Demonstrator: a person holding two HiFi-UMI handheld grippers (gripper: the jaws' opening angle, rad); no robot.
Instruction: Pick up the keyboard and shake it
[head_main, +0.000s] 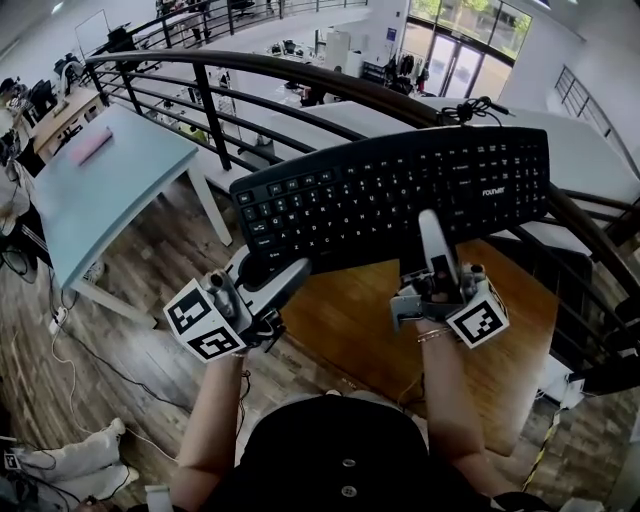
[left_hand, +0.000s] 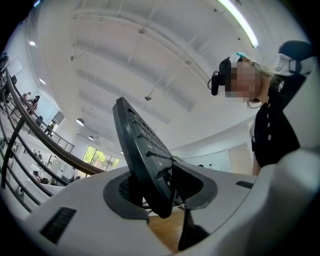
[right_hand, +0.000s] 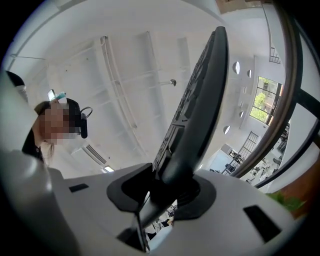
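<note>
A black keyboard (head_main: 400, 195) is held up in the air above a wooden table (head_main: 500, 340), its keys turned toward the head camera. My left gripper (head_main: 268, 272) is shut on the keyboard's near left edge. My right gripper (head_main: 432, 240) is shut on its near edge right of middle. In the left gripper view the keyboard (left_hand: 142, 150) stands edge-on between the jaws of the left gripper (left_hand: 160, 192). In the right gripper view the keyboard (right_hand: 200, 100) rises steeply from the right gripper (right_hand: 167, 192). The keyboard's cable (head_main: 470, 108) bunches at its far edge.
A dark curved railing (head_main: 300, 75) runs just beyond the keyboard, with a drop to a lower floor behind it. A pale blue table (head_main: 100, 180) holding a pink object (head_main: 88, 147) stands at the left. The person's arms and dark top fill the bottom of the head view.
</note>
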